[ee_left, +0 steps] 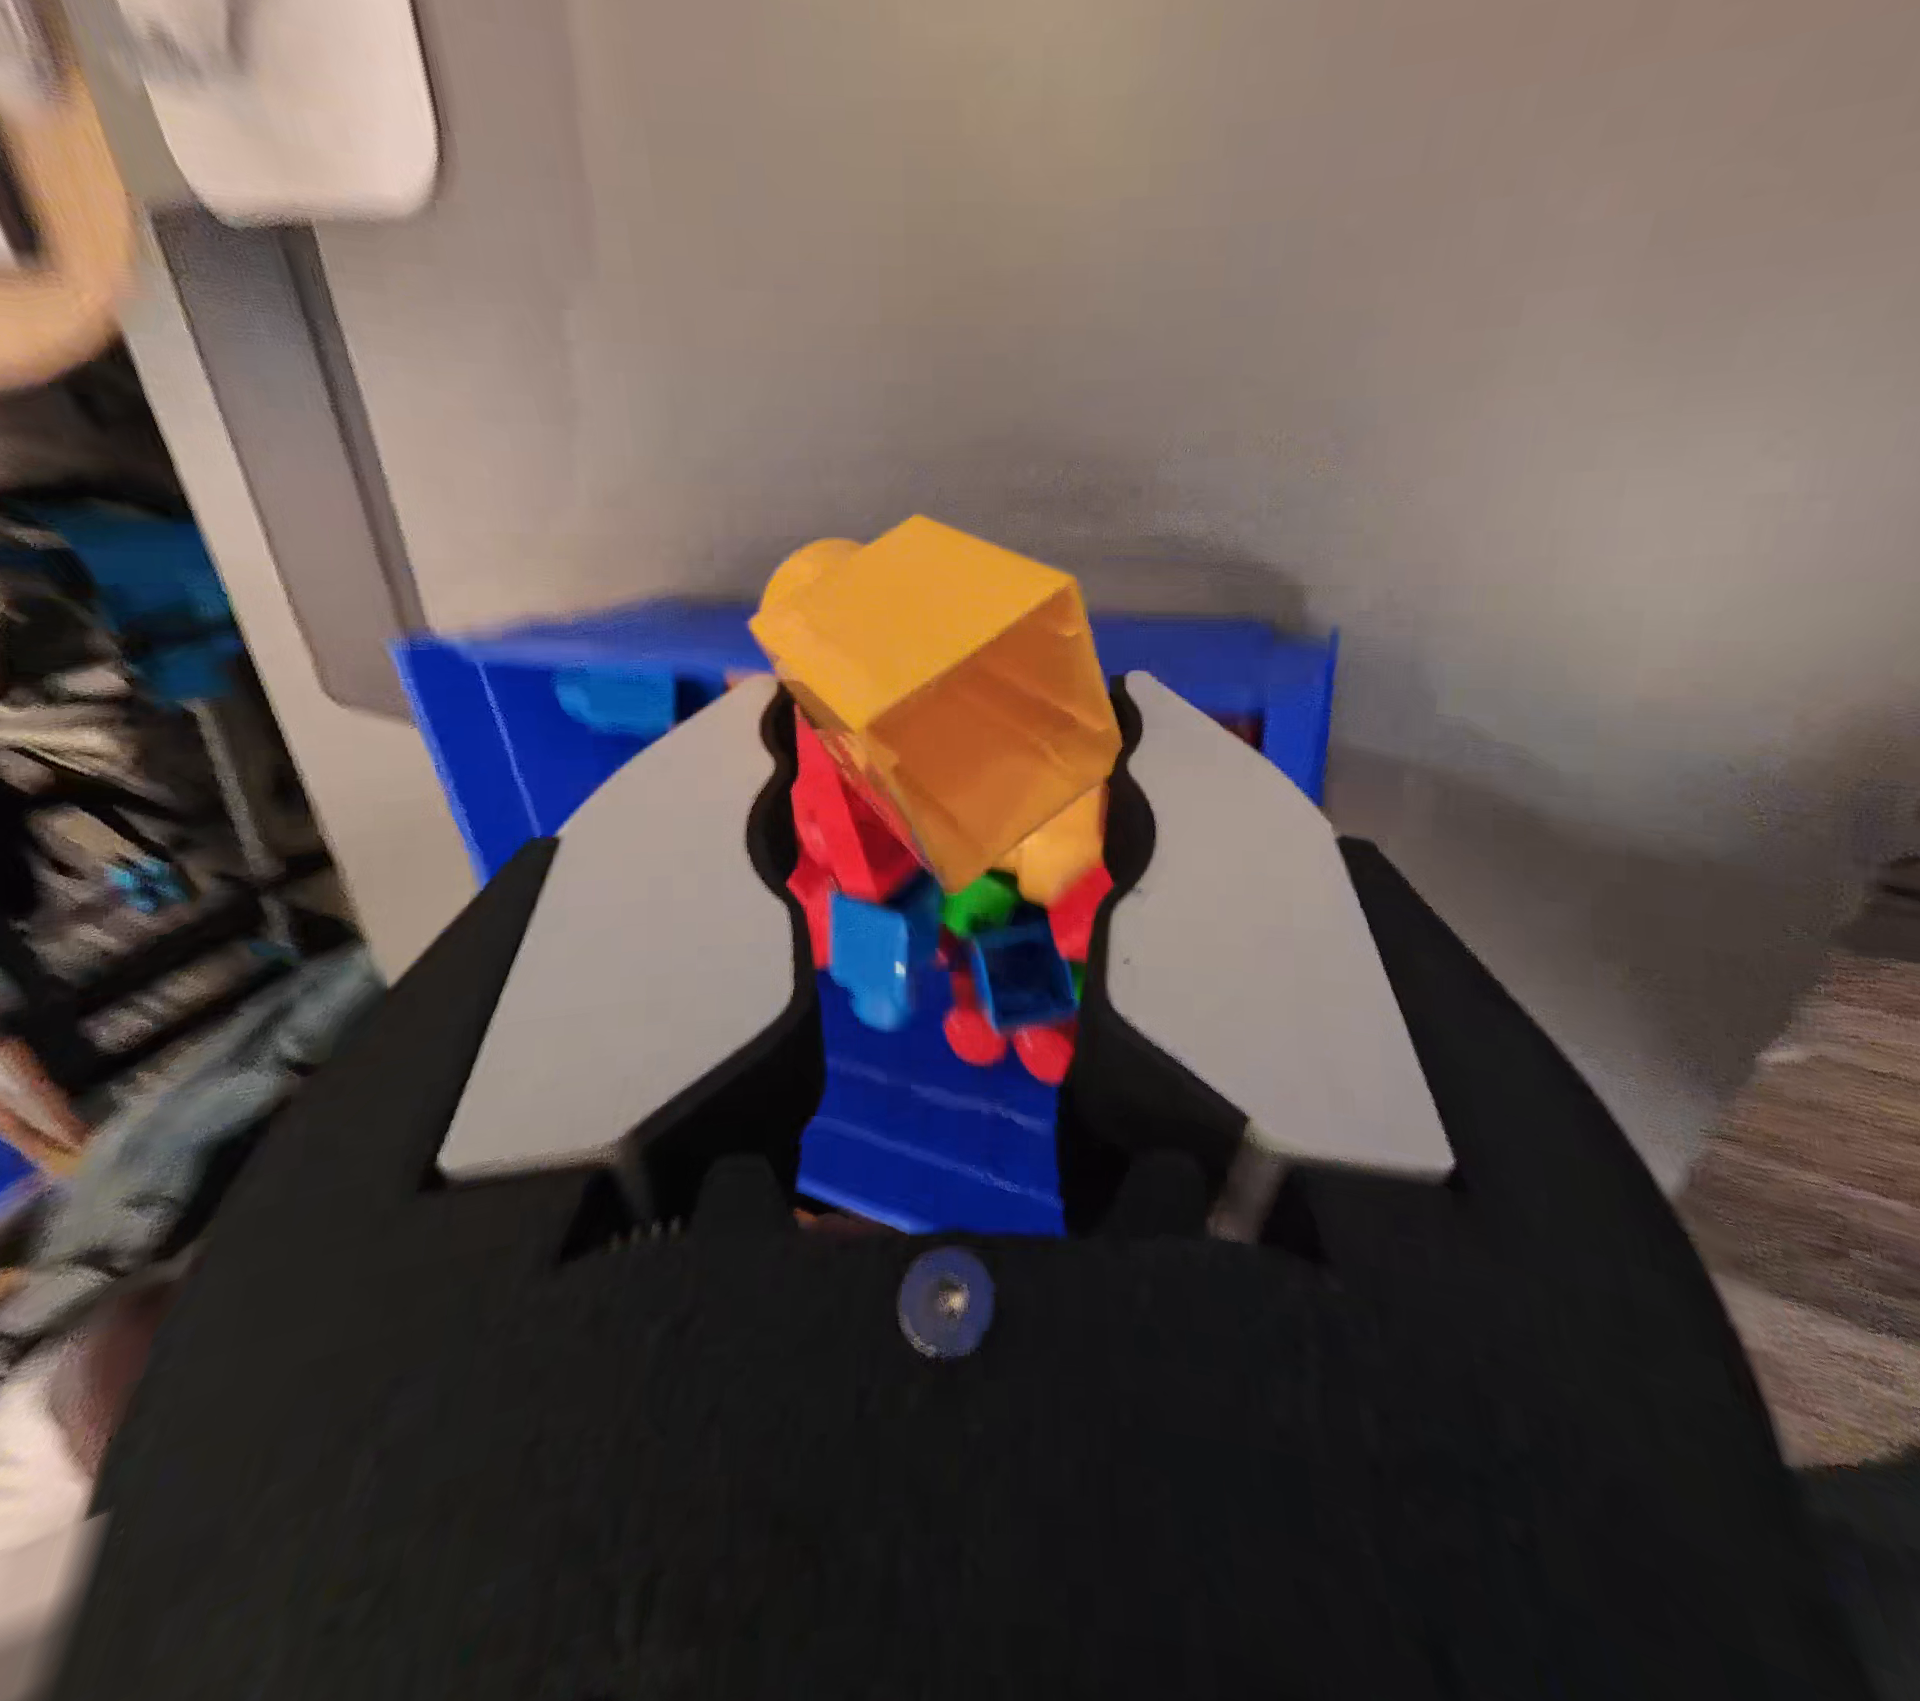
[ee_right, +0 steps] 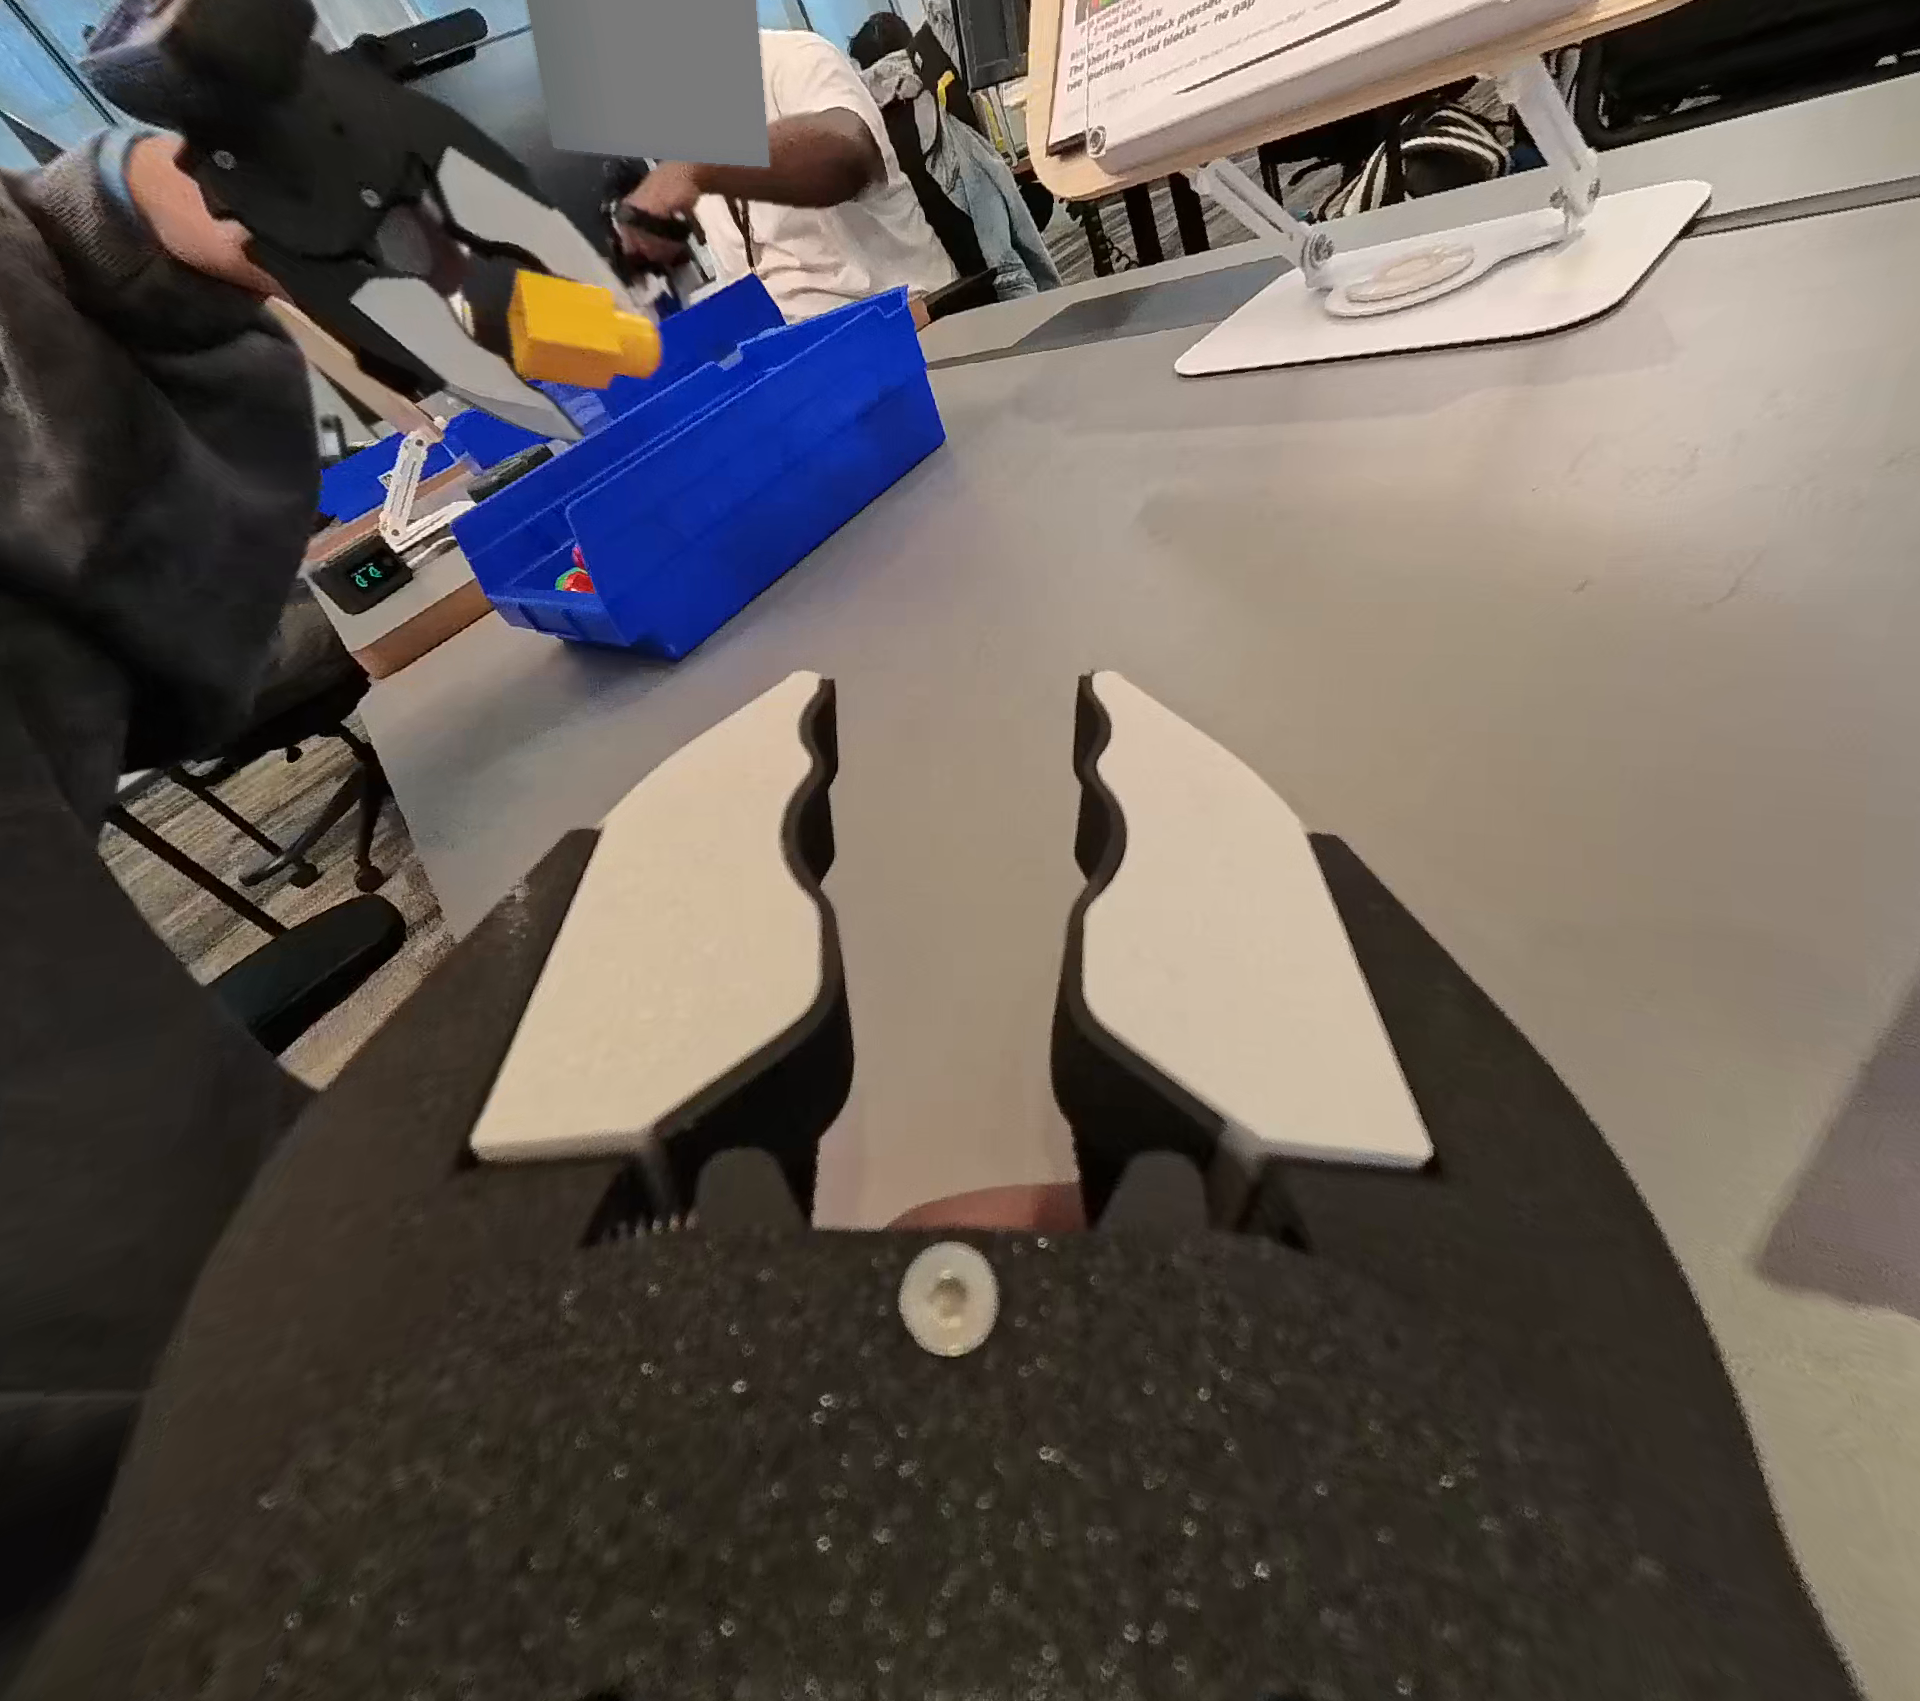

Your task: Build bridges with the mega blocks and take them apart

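Yellow block pinched in left gripper above blue bin (right gripper parted, empty).

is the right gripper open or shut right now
Open. The right gripper holds nothing; bare grey table shows through the gap between its fingers.

The left gripper is raised and tilts downward, fingers clamped on something (its body appears at ten o'clock in the right wrist view). The right gripper hovers low, fingers parted, empty.
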Tool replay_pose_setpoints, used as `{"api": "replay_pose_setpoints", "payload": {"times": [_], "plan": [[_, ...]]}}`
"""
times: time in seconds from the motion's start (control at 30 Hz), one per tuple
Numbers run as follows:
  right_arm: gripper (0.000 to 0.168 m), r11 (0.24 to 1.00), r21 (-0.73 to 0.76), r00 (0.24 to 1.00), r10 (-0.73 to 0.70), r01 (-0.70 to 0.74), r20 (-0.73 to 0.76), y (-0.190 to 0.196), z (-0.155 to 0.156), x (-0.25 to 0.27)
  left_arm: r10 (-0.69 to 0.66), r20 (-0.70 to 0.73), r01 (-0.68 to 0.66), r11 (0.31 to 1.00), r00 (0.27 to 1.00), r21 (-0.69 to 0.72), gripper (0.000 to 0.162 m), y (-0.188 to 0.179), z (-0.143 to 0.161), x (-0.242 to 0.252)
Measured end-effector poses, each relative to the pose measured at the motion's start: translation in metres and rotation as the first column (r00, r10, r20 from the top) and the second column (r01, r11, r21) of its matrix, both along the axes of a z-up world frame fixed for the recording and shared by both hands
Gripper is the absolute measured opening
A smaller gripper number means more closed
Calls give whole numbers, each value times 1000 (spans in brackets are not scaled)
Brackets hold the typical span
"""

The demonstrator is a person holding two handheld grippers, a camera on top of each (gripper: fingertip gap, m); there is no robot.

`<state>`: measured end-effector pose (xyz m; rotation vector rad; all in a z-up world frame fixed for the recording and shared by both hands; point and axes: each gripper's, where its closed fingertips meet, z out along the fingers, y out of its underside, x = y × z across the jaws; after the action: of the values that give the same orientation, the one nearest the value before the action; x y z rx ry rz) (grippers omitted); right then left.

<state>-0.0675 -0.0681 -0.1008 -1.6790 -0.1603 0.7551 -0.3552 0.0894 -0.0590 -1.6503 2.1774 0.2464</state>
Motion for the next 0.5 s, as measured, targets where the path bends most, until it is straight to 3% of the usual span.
{"api": "replay_pose_setpoints", "payload": {"times": [0.1,0.27,0.5], "plan": [[43,1000,9,1000,1,-1,16,-2,0,-2,-160,-104,172,977,982,123,56,-4,-23,51],[43,1000,20,999,3,-4,34,-5,1,-3,-348,-349,433,879,870,201,57,0,-84,100],[42,1000,19,1000,-5,4,15,-9,2,1,-413,-393,510,840,822,186,57,17,-116,126]]}}
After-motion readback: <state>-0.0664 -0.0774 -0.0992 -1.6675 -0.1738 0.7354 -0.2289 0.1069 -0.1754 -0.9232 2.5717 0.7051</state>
